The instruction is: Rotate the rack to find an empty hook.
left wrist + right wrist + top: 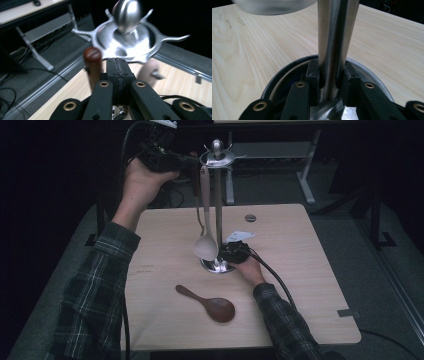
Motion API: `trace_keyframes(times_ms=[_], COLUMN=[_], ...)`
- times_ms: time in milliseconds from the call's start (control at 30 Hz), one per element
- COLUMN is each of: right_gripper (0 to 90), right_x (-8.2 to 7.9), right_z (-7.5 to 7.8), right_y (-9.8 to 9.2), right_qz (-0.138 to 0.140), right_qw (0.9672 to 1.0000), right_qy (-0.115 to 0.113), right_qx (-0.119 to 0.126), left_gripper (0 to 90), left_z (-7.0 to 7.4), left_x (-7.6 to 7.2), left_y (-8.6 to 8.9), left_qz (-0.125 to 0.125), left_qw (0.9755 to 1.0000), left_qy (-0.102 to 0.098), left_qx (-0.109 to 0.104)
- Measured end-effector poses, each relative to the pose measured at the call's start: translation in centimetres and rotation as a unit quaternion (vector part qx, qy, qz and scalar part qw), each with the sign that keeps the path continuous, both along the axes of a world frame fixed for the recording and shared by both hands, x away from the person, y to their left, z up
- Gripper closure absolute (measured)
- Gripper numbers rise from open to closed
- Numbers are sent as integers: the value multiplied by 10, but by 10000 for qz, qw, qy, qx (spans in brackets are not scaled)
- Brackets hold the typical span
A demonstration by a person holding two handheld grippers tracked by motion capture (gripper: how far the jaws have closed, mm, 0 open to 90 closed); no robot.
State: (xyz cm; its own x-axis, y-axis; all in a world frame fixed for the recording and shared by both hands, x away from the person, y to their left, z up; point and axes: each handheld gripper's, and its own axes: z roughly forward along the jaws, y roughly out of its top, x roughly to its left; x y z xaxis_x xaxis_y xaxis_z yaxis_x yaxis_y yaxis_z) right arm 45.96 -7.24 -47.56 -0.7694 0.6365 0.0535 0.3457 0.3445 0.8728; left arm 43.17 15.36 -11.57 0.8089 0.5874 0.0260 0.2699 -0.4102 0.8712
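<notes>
Wooden table (300,285): utensil stand (218,265), dark spoon (210,304).

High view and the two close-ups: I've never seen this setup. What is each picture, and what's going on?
A person sits at a table and holds a hand-held gripping tool in each hand. The high view looks down from above the person. Each close-up comes from a camera riding on one tool, looking along its two black jaws.

On the table stand a metal stand and, lying flat, a dark spoon. A pale spoon hangs from the stand's top.

The right tool is clamped on the stand's pole just above the base. The left tool is up by the stand's top with its jaws shut together. A brown handle sits right beside them, not between them.
</notes>
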Motion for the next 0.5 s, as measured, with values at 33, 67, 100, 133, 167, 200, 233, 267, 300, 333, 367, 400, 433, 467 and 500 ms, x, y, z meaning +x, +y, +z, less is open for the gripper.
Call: trace_keyframes(times_ms=[33,67,100,133,167,200,233,267,300,333,367,400,433,467,500], right_gripper=[716,716,716,716,717,716,716,716,716,716,716,716,716,716,716], right_x=[0,0,0,0,0,0,0,0,0,0,0,0,0,0,0], right_z=[0,0,0,0,0,0,0,0,0,0,0,0,0,0,0], right_y=[0,0,0,1,0,0,0,0,0,1,1,1,1,1,1], right_qz=[-3,-4,-10,-15,-13,-11,-3,-4,-4,2,-15,-17,-21,-19,-24], right_qw=[10000,10000,10000,10000,10000,10000,10000,10000,10000,10000,10000,10000,10000,10000,10000], right_qy=[1,5,4,-1,-16,-21,-6,-7,-7,-2,-7,-9,2,0,2], right_qx=[-4,-1,-8,-17,-44,-44,-33,-35,-35,-40,-41,-44,-44,-45,-45], left_gripper=[897,897,897,897,897,897,897,897,897,897,897,897,897,897,897], left_z=[2,4,4,7,8,9,10,10,10,9,8,8,6,4,3], left_x=[-3,-7,-7,-13,-16,-19,-21,-23,-23,-25,-25,-25,-25,-24,-23], left_y=[0,-1,-1,-4,-7,-10,-13,-16,-16,-23,-26,-26,-31,-33,-34], left_qz=[-64,-120,-120,-239,-269,-320,-370,-408,-408,-465,-486,-486,-430,-400,-373], left_qw=[10000,9999,9999,9997,9996,9995,9993,9991,9991,9989,9987,9987,9988,9988,9989], left_qy=[-14,-32,-32,-64,-79,-71,-44,-63,-63,-90,-84,-84,-127,-136,-110], left_qx=[-26,-45,-45,-48,-30,-26,-30,-14,-14,70,91,91,200,248,266])
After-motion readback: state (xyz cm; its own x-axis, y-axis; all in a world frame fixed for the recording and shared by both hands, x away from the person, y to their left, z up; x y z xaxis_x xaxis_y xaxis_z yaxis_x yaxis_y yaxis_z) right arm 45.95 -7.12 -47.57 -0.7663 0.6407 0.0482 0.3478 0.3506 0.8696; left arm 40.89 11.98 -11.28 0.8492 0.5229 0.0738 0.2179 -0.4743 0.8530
